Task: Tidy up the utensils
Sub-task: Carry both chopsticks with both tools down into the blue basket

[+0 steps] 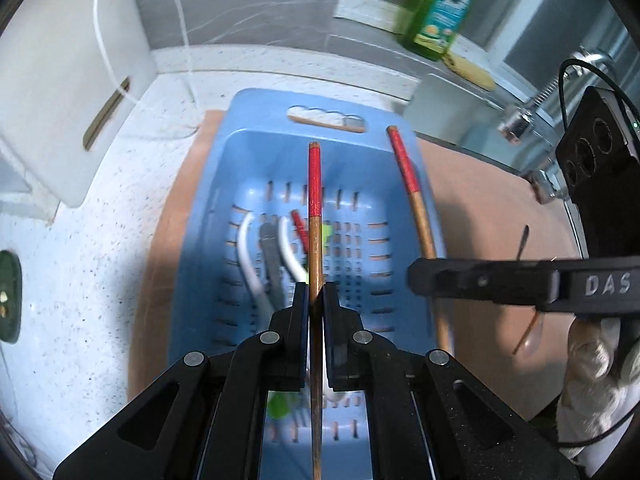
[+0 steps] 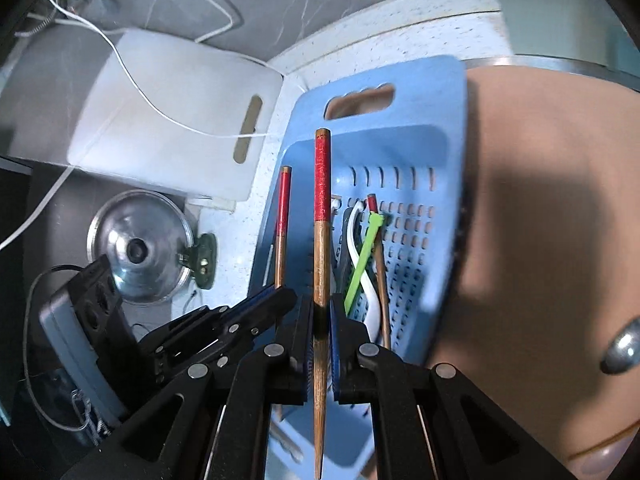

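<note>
Both hand-held grippers, left (image 1: 316, 292) and right (image 2: 320, 312), each clamp one red-ended wooden chopstick (image 1: 315, 216) (image 2: 321, 216) above the perforated blue plastic basket (image 1: 240, 152), where several utensils already lie; these two remain to drop in.

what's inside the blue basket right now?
In the blue basket: a white utensil, a green utensil, a dark grey one and a red-topped chopstick. Their lower ends are hidden behind the claws and held chopsticks.

Glossy blue plastic basket (image 1: 404, 152), wooden chopsticks (image 1: 315, 248) with rough red wrap, speckled stone-like bench (image 1: 100, 240), shiny metal lid (image 2: 136, 244)
</note>
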A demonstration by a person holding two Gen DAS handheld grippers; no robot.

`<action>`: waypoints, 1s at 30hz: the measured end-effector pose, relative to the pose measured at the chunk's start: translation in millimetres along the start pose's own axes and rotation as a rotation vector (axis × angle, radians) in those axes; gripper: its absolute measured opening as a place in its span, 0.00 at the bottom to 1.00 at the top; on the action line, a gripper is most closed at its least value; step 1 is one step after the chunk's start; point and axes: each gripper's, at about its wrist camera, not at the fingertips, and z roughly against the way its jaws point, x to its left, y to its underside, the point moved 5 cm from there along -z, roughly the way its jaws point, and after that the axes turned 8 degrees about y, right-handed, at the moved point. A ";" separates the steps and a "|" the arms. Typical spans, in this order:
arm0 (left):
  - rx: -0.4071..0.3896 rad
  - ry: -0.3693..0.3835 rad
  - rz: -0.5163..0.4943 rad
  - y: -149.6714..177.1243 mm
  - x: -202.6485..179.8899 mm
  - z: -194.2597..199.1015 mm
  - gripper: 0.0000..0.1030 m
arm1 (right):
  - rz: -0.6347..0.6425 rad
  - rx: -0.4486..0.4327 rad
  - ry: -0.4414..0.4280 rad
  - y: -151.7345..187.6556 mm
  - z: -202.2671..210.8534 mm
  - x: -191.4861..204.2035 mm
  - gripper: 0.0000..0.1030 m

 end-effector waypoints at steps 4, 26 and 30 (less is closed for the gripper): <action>-0.007 0.006 0.037 -1.5 15.2 -4.0 0.05 | 0.014 0.018 0.049 -3.7 -23.4 8.7 0.06; 0.051 -0.013 0.067 1.9 45.9 -33.2 0.05 | 0.054 0.060 0.208 -16.0 -73.1 11.4 0.07; 0.053 -0.021 0.066 0.2 45.6 -34.3 0.05 | 0.052 0.064 0.211 -16.3 -77.1 13.5 0.07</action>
